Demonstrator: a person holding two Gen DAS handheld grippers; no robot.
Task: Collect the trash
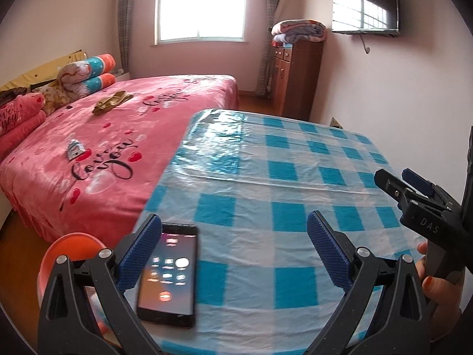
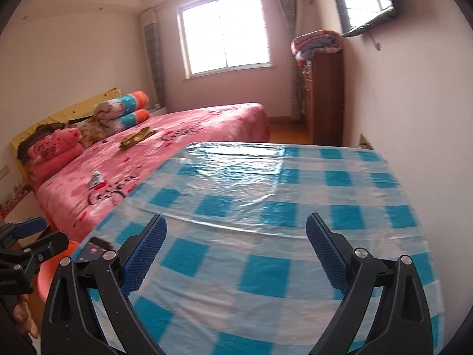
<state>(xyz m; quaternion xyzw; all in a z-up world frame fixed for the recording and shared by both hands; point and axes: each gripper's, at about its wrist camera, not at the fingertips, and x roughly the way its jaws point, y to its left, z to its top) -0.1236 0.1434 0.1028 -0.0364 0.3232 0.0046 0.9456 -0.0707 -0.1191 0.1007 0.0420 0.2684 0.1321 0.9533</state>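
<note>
Two pieces of trash lie on the pink bed [image 1: 124, 124]: a small white and blue wrapper [image 1: 75, 148] near the bed's middle, and a crumpled gold-brown wrapper [image 1: 111, 103] farther back. Both also show in the right wrist view, the small wrapper [image 2: 96, 179] and the gold wrapper [image 2: 136, 138]. My left gripper [image 1: 235, 251] is open and empty above the blue-checked table [image 1: 266, 207]. My right gripper [image 2: 236, 251] is open and empty above the same table [image 2: 266, 207]. An orange bin [image 1: 71, 251] stands on the floor between table and bed.
A lit phone [image 1: 170, 272] lies on the table's near left corner. Pillows and folded quilts [image 1: 85, 74] pile at the bed's head. A wooden cabinet [image 1: 295, 74] with blankets stands by the far wall, below a wall-mounted TV [image 1: 366, 6].
</note>
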